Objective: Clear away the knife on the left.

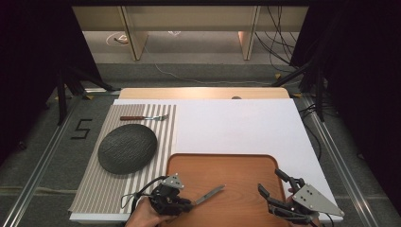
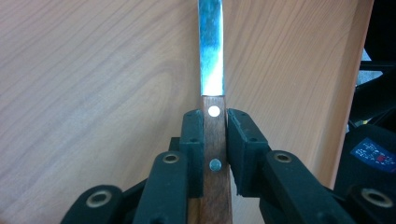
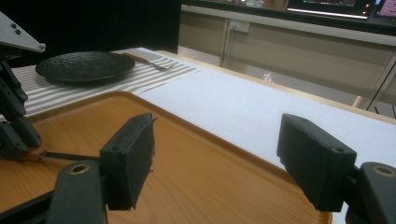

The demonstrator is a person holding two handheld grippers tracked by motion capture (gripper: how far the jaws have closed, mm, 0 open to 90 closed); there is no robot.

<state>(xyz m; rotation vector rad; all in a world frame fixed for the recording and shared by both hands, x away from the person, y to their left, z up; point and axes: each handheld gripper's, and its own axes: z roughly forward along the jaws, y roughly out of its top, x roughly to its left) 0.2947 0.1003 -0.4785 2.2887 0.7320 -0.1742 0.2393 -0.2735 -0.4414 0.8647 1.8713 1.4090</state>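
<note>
A knife [image 1: 210, 193] with a wooden handle and a steel blade hangs just over the wooden tray [image 1: 227, 168] near its front edge. My left gripper [image 1: 187, 204] is shut on the handle. In the left gripper view both pads press the riveted handle [image 2: 215, 140], and the blade [image 2: 211, 56] points away over the tray [image 2: 93, 93]. My right gripper [image 1: 270, 180] stands open at the tray's front right corner. Its jaws are wide apart with nothing between them [image 3: 215, 158]. The left gripper [image 3: 14, 121] and the knife [image 3: 70, 155] also show at the left of the right gripper view.
A dark round plate [image 1: 127, 148] lies on a striped placemat [image 1: 104, 184] left of the tray. A fork [image 1: 144, 117] with a wooden handle lies behind the plate. A white sheet [image 1: 236, 123] covers the table behind the tray.
</note>
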